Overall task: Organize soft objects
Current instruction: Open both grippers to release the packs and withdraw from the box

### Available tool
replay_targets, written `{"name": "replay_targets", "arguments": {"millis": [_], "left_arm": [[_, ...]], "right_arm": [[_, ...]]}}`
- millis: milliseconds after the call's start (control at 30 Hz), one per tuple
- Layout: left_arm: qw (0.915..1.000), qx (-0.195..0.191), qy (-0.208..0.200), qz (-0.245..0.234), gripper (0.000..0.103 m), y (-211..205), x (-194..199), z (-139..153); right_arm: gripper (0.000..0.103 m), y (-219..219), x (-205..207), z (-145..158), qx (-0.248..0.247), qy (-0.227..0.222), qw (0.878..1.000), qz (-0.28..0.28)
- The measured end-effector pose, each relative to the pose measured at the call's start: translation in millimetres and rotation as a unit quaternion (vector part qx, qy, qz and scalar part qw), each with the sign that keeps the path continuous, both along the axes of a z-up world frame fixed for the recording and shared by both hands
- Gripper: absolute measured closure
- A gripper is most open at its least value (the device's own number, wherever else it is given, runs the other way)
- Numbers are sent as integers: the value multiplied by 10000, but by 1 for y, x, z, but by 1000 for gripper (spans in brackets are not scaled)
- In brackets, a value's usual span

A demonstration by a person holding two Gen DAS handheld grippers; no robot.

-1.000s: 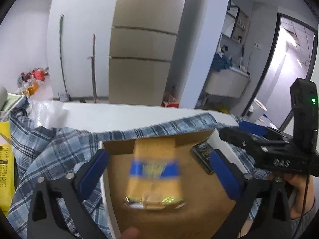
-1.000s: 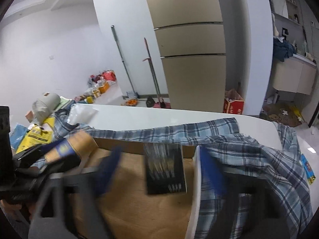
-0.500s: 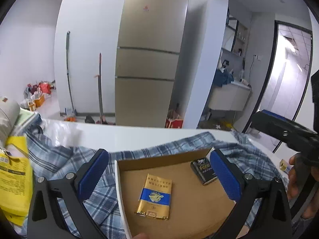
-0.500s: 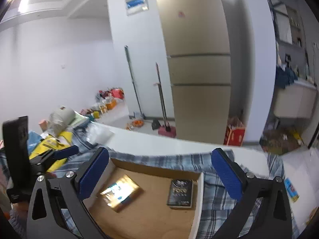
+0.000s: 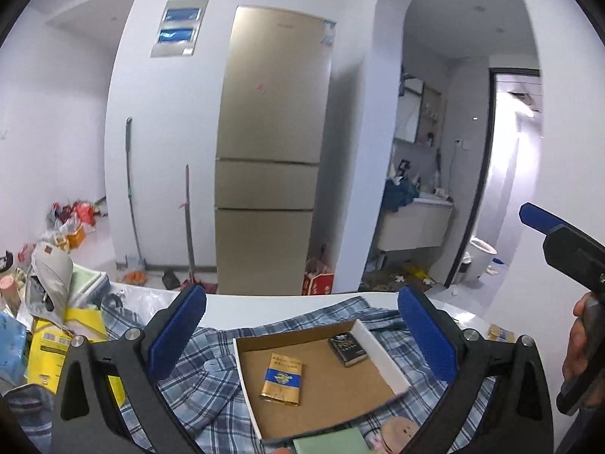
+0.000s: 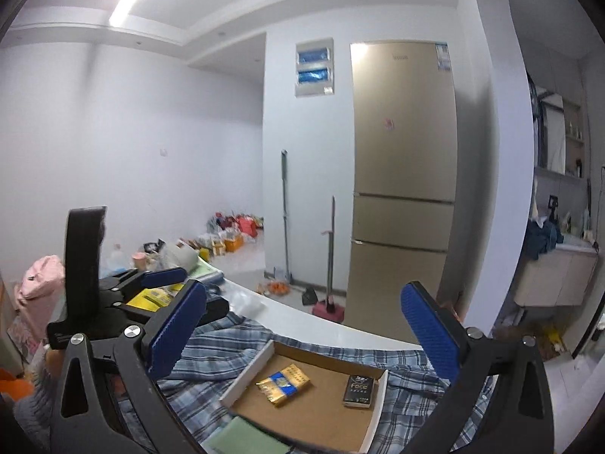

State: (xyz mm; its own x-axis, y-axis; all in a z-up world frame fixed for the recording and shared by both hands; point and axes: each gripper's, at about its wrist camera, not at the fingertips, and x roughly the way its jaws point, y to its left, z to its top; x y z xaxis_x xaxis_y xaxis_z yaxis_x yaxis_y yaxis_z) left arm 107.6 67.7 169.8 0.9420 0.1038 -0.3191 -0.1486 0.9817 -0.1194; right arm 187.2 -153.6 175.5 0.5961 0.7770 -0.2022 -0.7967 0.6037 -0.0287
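A shallow cardboard tray (image 5: 382, 348) with white walls and a brown floor lies on a blue plaid shirt (image 5: 204, 389) spread over the white table (image 5: 264, 306). Two small packs lie flat inside it, well apart from each other. The gold-and-blue pack (image 5: 281, 379) sits near the middle of the tray floor; the black pack (image 5: 348, 348) rests in the far right corner, just beside the white wall. From the right wrist view the same tray (image 6: 245, 374) shows the gold-and-blue pack (image 6: 283, 384) towards its left half and the black pack (image 6: 359, 389) close to the right wall, printed face up. The rest of the brown floor is bare cardboard.

A pale green flat thing (image 5: 329, 442) lies at the tray's near edge, outside it, next to a beige rounded object (image 5: 397, 429) whose nature I cannot tell.

The left gripper (image 5: 302, 336) hangs above the tray with its blue pads spread wide, nothing between them. The right gripper (image 6: 302, 336) is likewise spread fully, its jaws having just been opening, and it holds nothing; both packs lie below and beyond its pads.

On the left end of the table a heap of things crowds together: a yellow package (image 5: 49, 348), a grey pouch (image 5: 49, 276) and other clutter too jumbled to sort. A tall gold refrigerator (image 5: 264, 151) stands behind the table against the wall.
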Motion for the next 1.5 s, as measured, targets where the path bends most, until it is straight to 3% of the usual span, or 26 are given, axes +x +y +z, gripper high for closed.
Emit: {"name": "replay_targets", "arguments": {"millis": [233,400,633,733,833,1000,1500], "left_arm": [[9998,35,-217,-23,0,-15,-45,7],[10000,22,-64,-16,0,-18,-65,-6],[9999,15,15,98,0,-24,-84,-32],[9999,-17,-83,124,0,-24,-94,-54],[9994,29,194,277,0,-25,-95,-78],[9973,43,559,480,0,-23,-93,-106],[9941,-24,760,775,0,-14,-98,-121]], "right_arm": [[0,-23,-43,-3,197,-217,9995,73],[0,-35,-61,-23,-2,-334,9994,73],[0,-57,-59,-58,111,207,9995,229],[0,-61,-57,-79,125,218,9992,296],[0,-56,-53,-97,-72,318,9992,229],[0,-46,-46,-126,-201,871,9950,440],[0,-33,-35,-161,-725,1416,9866,358]]}}
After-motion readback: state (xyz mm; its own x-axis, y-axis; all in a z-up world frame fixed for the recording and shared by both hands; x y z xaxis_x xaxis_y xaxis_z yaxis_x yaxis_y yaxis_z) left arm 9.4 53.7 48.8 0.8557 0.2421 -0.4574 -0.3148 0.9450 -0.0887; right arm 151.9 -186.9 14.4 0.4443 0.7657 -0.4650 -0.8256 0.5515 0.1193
